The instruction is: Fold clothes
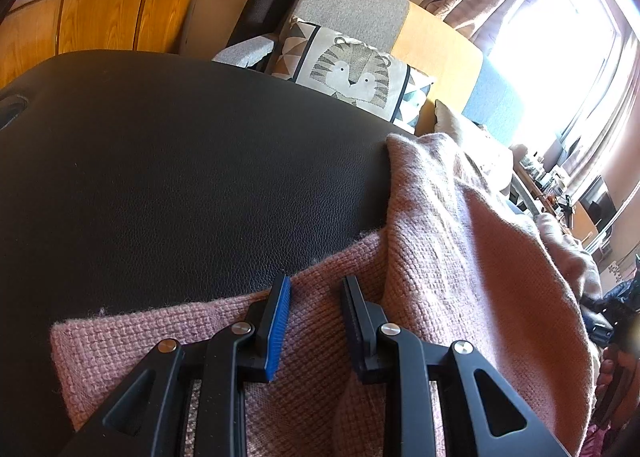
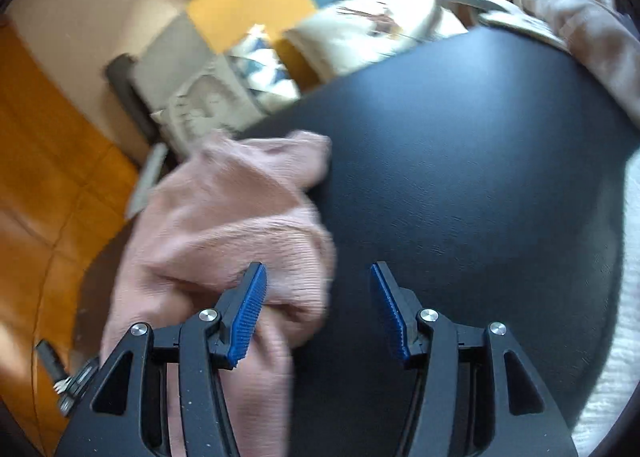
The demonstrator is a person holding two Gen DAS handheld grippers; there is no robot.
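On the black leather top (image 1: 168,161), in the left wrist view, the surface lay bare at the left and far side, with a wooden cabinet (image 1: 100,5) beyond it. Behind the top's far edge stood a tiger cushion (image 1: 352,73) against a grey chair back (image 1: 348,5). Nearer, a pink knit sweater (image 1: 440,241) covered the near right part of the top, one flat layer at the near edge and a thicker fold heaped over it to the right. The left gripper (image 1: 316,321) sat low over the flat layer with its jaws partly apart; whether the pads pinched the knit could not be told. A bright window (image 1: 560,41) filled the far right.

In the right wrist view, blurred, orange floor (image 2: 52,185) showed at the left. The sweater (image 2: 224,225) lay bunched at the left of the top (image 2: 460,185), draping toward its near edge. The right gripper (image 2: 318,313) had its jaws released, well apart; the left pad (image 2: 248,321) touched the knit, the right pad (image 2: 390,317) stood over bare leather. Another pale garment (image 2: 592,41) lay at the far right edge.
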